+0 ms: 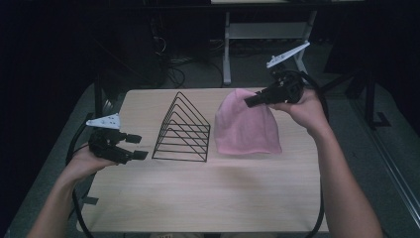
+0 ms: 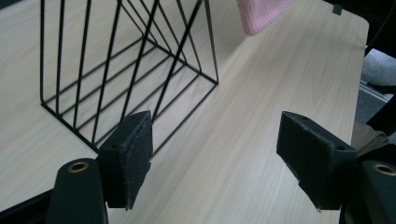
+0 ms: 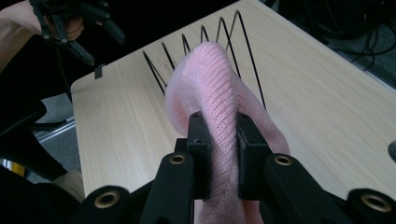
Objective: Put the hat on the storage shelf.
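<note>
A pink knitted hat (image 1: 245,127) hangs over the right half of the table, its top pinched by my right gripper (image 1: 249,101). In the right gripper view both jaws squeeze a fold of the pink hat (image 3: 211,93), which drapes away from me. Left of the hat stands a black wire rack (image 1: 183,130) shaped like a triangle. My left gripper (image 1: 136,147) hovers just left of the rack, open and empty. The left gripper view has the wire rack (image 2: 126,65) ahead on the left and a corner of the pink hat (image 2: 261,16) at the top.
The pale wooden table (image 1: 208,193) has bare surface in front of the rack and hat. Beyond the table's far edge stands a white metal frame (image 1: 227,44) with cables on the floor. The left gripper (image 3: 77,28) is in the right gripper view at the top left.
</note>
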Demonstrator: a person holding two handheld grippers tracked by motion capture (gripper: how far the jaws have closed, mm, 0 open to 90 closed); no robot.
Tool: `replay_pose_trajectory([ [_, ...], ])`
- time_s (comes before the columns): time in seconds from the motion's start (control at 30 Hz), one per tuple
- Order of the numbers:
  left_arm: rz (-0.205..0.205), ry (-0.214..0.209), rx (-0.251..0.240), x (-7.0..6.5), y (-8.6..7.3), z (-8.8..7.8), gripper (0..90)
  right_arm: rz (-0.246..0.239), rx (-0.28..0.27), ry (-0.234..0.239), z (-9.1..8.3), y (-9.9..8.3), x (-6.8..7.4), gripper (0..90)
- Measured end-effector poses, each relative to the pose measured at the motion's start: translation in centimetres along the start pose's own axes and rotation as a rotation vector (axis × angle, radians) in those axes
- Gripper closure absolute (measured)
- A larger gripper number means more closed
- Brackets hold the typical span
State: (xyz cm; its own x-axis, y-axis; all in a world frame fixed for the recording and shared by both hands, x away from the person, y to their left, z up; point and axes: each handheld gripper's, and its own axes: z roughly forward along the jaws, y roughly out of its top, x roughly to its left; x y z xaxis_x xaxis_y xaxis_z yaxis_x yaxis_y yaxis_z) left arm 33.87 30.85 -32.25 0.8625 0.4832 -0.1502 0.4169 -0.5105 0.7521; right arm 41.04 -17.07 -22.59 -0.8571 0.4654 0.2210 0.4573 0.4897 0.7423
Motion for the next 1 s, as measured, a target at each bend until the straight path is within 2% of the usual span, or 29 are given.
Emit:
replay_pose_trajectory([
  [0.17,0.023,-0.005,0.001,0.0,1.3,-0.5,27.1,-0.031,-0.01,0.008,-0.3,1.6,0.9,78.7],
  [0.3,0.035,-0.021,-0.017,0.1,2.3,-0.7,27.1,-0.058,-0.016,0.012,-0.3,2.9,1.5,78.7],
  [0.47,0.037,-0.037,-0.026,0.2,3.3,-0.9,27.1,-0.101,-0.015,0.017,-0.1,4.6,2.4,78.7],
  [0.77,0.056,-0.054,-0.004,0.4,4.9,-0.7,26.8,-0.133,-0.028,0.06,0.8,6.8,3.7,78.7],
  [1.0,0.063,-0.076,-0.011,0.5,6.4,-0.6,26.4,-0.164,-0.046,0.086,1.3,8.7,4.7,78.7],
])
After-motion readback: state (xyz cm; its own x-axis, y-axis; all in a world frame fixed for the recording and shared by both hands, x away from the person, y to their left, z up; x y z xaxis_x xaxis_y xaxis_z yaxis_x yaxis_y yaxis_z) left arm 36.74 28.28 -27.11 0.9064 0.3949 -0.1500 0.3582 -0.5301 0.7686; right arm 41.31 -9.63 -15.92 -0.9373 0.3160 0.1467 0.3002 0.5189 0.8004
